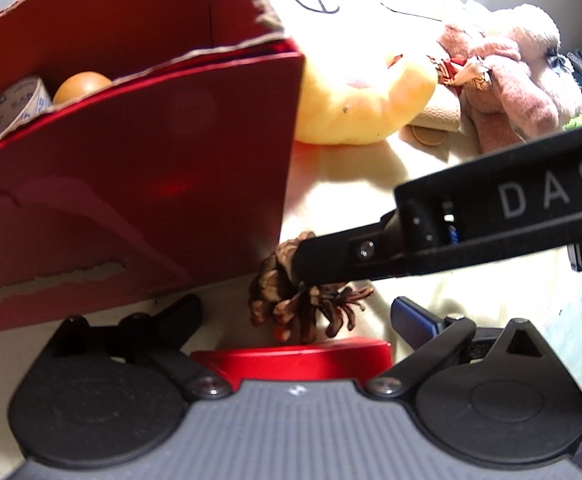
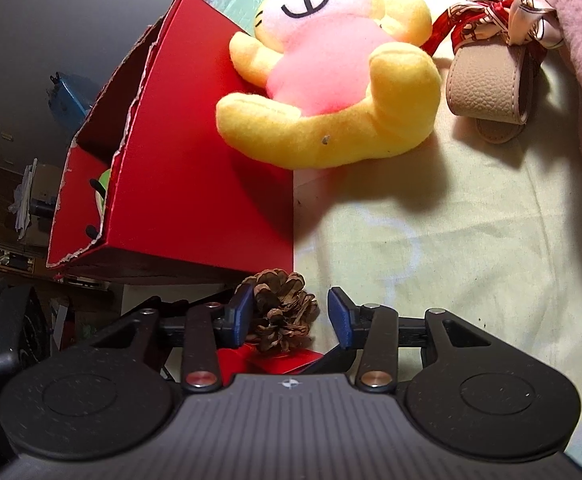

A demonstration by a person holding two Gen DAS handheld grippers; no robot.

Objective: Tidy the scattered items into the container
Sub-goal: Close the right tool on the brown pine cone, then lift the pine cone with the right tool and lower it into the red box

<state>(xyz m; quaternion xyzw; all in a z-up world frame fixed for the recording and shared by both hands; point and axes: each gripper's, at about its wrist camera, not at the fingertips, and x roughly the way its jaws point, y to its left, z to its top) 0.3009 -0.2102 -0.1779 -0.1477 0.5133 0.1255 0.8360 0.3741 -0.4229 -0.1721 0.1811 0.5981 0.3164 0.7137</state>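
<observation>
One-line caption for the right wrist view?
Right tool open around a pinecone beside the red box, yellow plush behind.

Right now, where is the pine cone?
The pine cone lies on the cream cloth at the near corner of the red box, between the open fingers of the right gripper, low in both wrist views.

A pale yellow cloth (image 2: 471, 240) covers the surface, creased and lit hard from above, so shadows fall sharp. To the left the room lies dim: a grey wall (image 2: 51, 20), a blue box (image 2: 67, 96), cluttered shelves (image 2: 7, 232).
</observation>
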